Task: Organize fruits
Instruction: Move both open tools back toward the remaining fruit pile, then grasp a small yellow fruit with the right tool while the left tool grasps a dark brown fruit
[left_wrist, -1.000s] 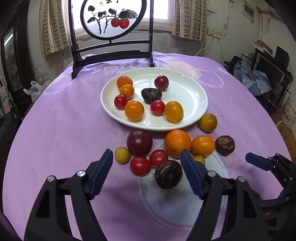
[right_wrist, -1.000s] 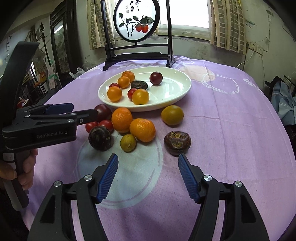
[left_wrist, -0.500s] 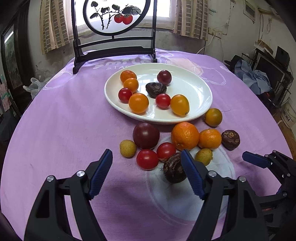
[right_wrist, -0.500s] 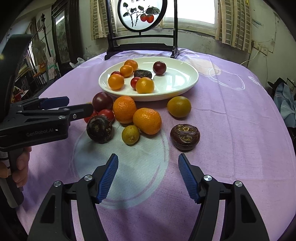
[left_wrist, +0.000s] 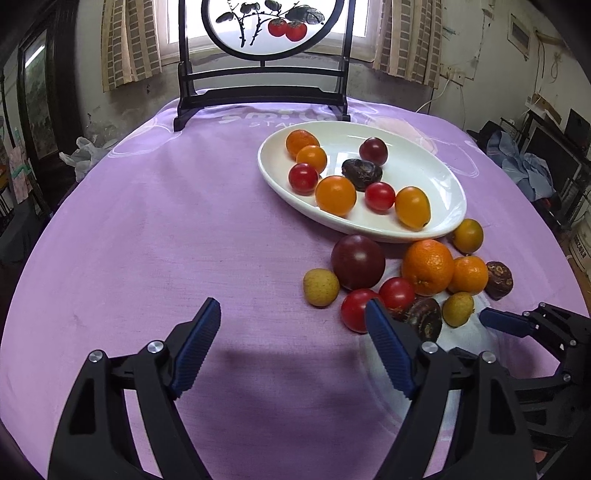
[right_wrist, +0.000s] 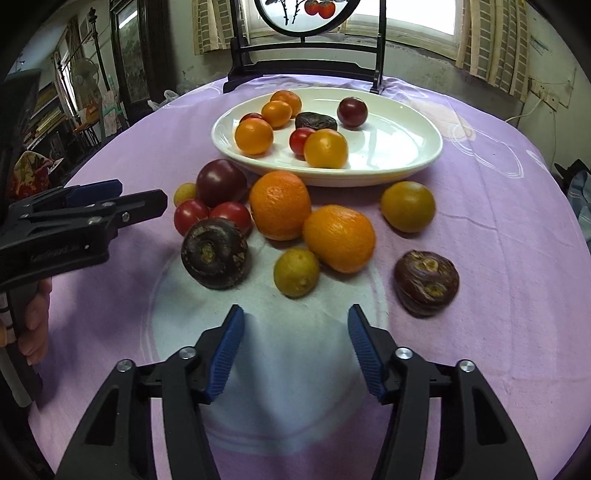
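A white plate holds several small oranges, red tomatoes and dark fruits. In front of it on the purple cloth lie two oranges, a dark plum, two red tomatoes, two dark mangosteens and small yellow fruits. My left gripper hovers left of this pile, its jaws opening over bare cloth. My right gripper is just short of a small yellow-green fruit; its jaws are closing with nothing between them.
A black wooden stand with a round painted screen is at the table's far edge, behind the plate. The purple cloth lies bare to the left of the plate. A hand holds the left gripper's grip. Furniture surrounds the table.
Both grippers have come lower and nearer the loose fruit. The left one has shifted left, so the pile now lies to its right. The right gripper's jaws have narrowed.
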